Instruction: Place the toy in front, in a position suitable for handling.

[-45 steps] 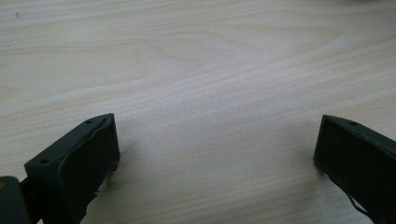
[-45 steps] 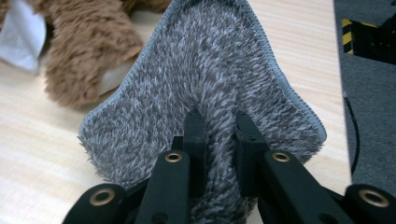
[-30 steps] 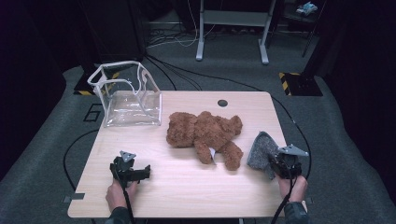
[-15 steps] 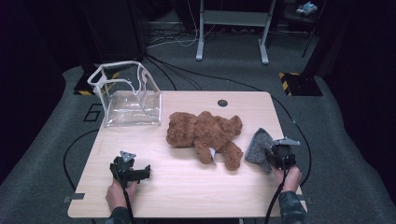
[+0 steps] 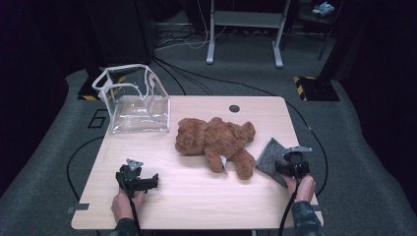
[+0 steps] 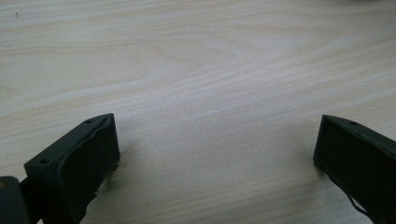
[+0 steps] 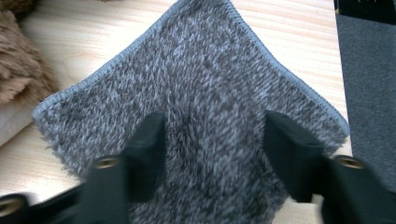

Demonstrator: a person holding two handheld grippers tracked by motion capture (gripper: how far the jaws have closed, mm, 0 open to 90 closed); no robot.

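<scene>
Right gripper's jaws just opening over the grey cloth

High view: one shaggy grey cloth (image 5: 269,156) lies flat at the surface's (image 5: 196,196) right edge, beside one brown plush bear (image 5: 216,140); one clear bag (image 5: 133,105) far left. Left gripper (image 6: 215,154) view: jaws wide apart over bare woodgrain. Right gripper (image 7: 215,154) view: jaws apart, resting on the cloth's pile.

Overhead, looking forward and down across the whole table (image 5: 196,196). Close along each gripper's jaws; shared: grey cloth (image 7: 201,93) at four o'clock.
</scene>
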